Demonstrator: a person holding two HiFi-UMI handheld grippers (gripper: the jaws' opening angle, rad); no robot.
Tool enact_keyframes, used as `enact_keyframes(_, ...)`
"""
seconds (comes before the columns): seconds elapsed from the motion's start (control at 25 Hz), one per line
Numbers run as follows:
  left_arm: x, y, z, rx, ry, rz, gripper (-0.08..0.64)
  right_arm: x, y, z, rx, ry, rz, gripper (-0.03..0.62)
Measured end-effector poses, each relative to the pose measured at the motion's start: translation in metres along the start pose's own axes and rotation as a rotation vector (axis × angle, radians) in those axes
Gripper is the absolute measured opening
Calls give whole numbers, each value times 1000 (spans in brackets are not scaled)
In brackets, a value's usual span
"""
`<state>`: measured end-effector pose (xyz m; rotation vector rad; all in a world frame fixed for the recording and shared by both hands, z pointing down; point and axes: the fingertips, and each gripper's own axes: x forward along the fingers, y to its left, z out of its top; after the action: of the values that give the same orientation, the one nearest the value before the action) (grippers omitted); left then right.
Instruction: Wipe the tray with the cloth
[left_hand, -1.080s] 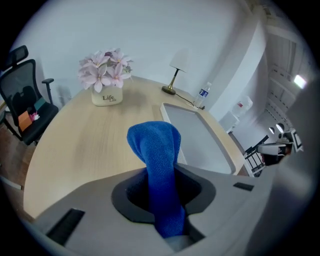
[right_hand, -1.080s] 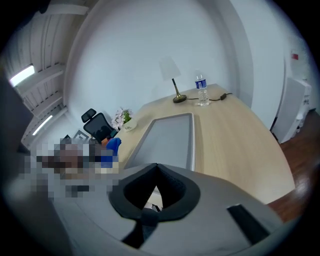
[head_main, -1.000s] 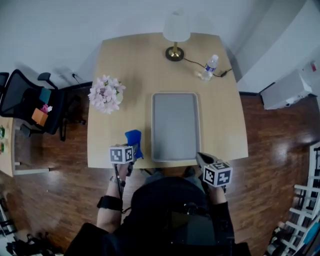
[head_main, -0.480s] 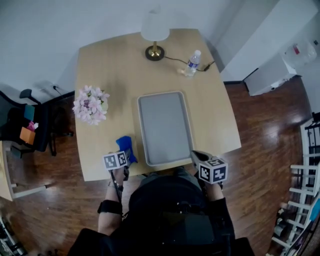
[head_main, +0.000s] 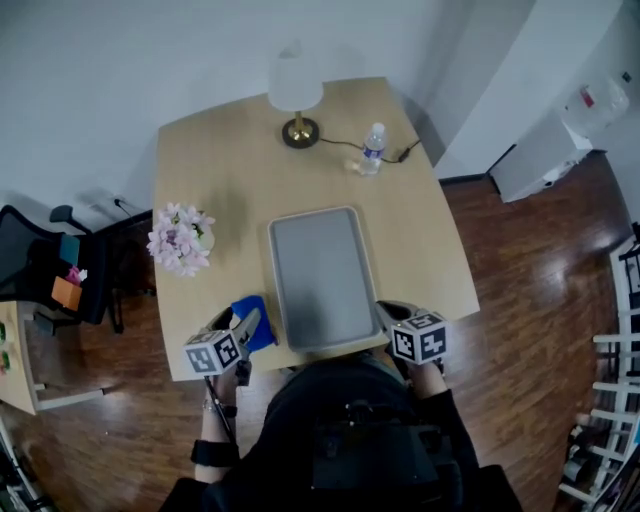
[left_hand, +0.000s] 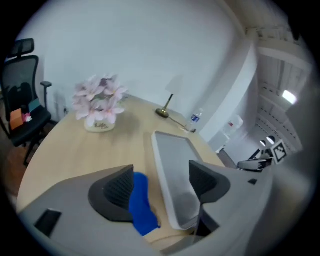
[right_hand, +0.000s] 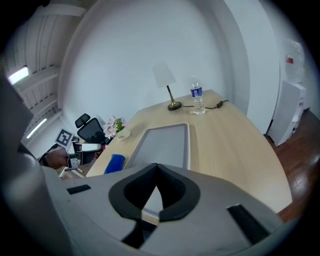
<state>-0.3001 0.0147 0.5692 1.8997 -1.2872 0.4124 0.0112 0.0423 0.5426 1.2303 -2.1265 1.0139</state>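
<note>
on a pale wooden surface (head_main: 220, 170), a grey tray (head_main: 322, 280) lying flat and bare, long side running away from the person, near end close to the front edge. just beside its left rim, a blue cloth (head_main: 262, 325), bunched up on the wood near the front left corner, with a sliver of wood between cloth and rim.

over the cloth, the left gripper (head_main: 243, 328), tilted downward, marker cube toward the person. jaws spread wide, having just been opening — released. in the left gripper view, cloth low in the gap, close against the left jaw's inner side, lying on the wood below, pressed by neither pad. near end of the tray also in that gap, toward the right jaw.

at the tray's near right corner, the right gripper (head_main: 388, 315), also angled down. in the right gripper view, jaws clenched, tips together, nothing between them; tray and wood showing beyond the tips.

further back on the surface, well apart from the tray: pink and white flowers (head_main: 180, 238) in a small pot to the left, a lamp (head_main: 296, 95) with a white shade and brass base at the far edge, a water bottle (head_main: 373, 148) to the lamp's right, a dark cord between them.

off to the left, a black office chair (head_main: 40, 270) on the dark wooden floor (head_main: 540, 290).
</note>
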Motion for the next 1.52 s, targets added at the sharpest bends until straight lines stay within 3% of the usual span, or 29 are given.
enact_keyframes(0.08, 1, -50, 10, 64, -3, -97, 238, 3, 2, 5, -20, 1, 30, 6)
enact_keyframes(0.16, 8, -102, 13, 129, 9, -202, 34, 6, 7, 9, -42, 4, 67, 6)
enact_keyframes(0.2, 14, -125, 12, 155, 19, -253, -3, 8, 10, 11, -52, 5, 89, 6)
enact_keyframes(0.32, 32, -175, -1, 210, 62, -333, -5, 11, 24, 16, -99, 4, 161, 6)
enact_keyframes(0.48, 39, -194, -26, 278, 145, -326, -5, 15, 39, 16, -166, 18, 239, 6)
enact_keyframes(0.6, 41, -192, -32, 275, 160, -309, -5, 17, 42, 16, -189, 26, 269, 5)
enact_keyframes(1.04, 40, -187, -35, 277, 169, -261, -5, 17, 38, 12, -229, 52, 273, 0)
enact_keyframes(1.52, 46, -193, -35, 299, 184, -284, -5, 14, 30, 8, -204, 58, 251, 0)
